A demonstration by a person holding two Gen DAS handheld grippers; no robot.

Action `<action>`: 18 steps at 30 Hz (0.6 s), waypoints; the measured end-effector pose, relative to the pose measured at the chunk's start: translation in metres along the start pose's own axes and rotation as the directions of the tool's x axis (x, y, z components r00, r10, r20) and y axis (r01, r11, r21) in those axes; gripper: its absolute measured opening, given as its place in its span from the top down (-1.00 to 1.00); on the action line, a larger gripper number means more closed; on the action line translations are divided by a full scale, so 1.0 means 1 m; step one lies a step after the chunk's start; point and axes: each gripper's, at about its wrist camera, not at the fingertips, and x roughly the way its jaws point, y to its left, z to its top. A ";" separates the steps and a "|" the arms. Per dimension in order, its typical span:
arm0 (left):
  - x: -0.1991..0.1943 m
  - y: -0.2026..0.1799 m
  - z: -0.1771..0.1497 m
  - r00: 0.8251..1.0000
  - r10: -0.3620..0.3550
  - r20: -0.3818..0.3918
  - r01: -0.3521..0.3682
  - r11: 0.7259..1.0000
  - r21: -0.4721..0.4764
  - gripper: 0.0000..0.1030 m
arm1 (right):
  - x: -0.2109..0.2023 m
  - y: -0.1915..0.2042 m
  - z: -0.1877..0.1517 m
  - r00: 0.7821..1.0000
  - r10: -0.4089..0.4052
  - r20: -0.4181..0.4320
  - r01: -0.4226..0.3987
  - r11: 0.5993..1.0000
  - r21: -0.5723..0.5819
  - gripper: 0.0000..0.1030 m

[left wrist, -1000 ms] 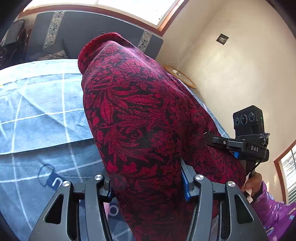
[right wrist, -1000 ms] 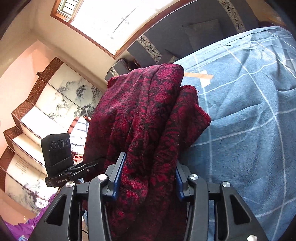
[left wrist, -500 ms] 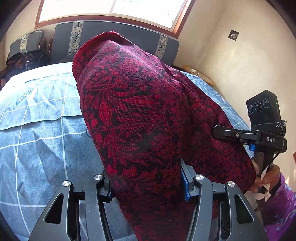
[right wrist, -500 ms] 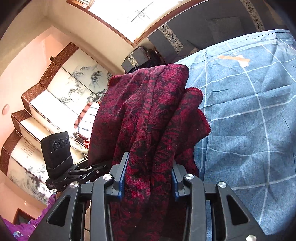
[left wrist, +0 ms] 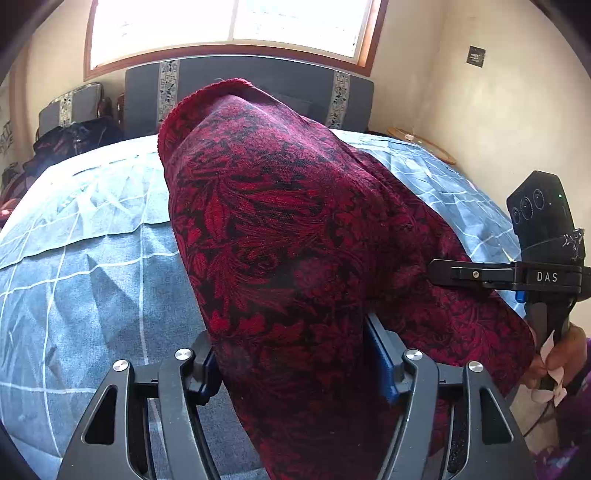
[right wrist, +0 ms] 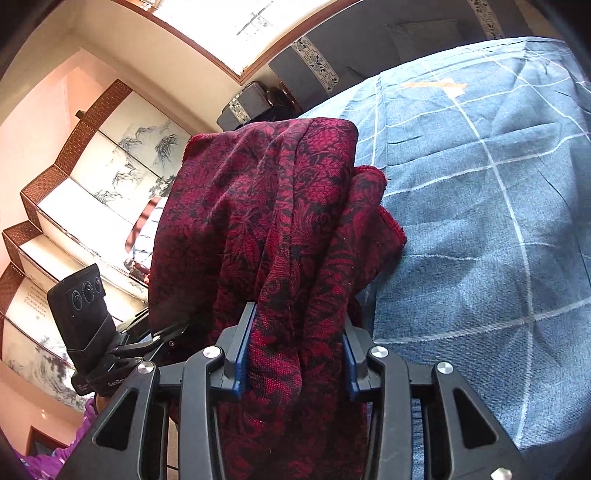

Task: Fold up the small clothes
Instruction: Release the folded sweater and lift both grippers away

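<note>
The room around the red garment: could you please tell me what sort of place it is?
Most likely a home bedroom: a bed under a blue checked sheet, a padded grey headboard beneath a window, and a folding painted screen to one side.

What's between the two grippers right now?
The red patterned cloth spans from the left gripper to the right gripper, bunched in both; the left wrist view shows it above the blue checked bedsheet.

Left gripper jaws just widened, right gripper clamped
</note>
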 end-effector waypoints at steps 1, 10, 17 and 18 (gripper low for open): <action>0.000 -0.002 -0.002 1.000 0.021 0.006 -0.021 1.000 0.002 -0.42 | 0.000 -0.001 -0.001 1.000 -0.005 0.000 0.005 1.000 -0.002 0.22; -0.017 -0.022 -0.015 0.936 0.305 0.175 -0.313 0.949 0.022 -0.87 | -0.003 0.007 -0.014 0.991 -0.124 0.053 0.127 0.991 -0.052 -0.17; -0.051 -0.037 -0.015 0.862 0.404 0.307 -0.417 0.909 -0.026 -1.00 | -0.044 0.053 -0.028 0.952 -0.205 0.226 0.248 0.952 -0.179 -0.17; -0.057 -0.041 -0.016 0.852 0.406 0.330 -0.423 0.906 -0.023 -1.00 | -0.051 0.059 -0.030 0.948 -0.197 0.251 0.247 0.951 -0.186 -0.17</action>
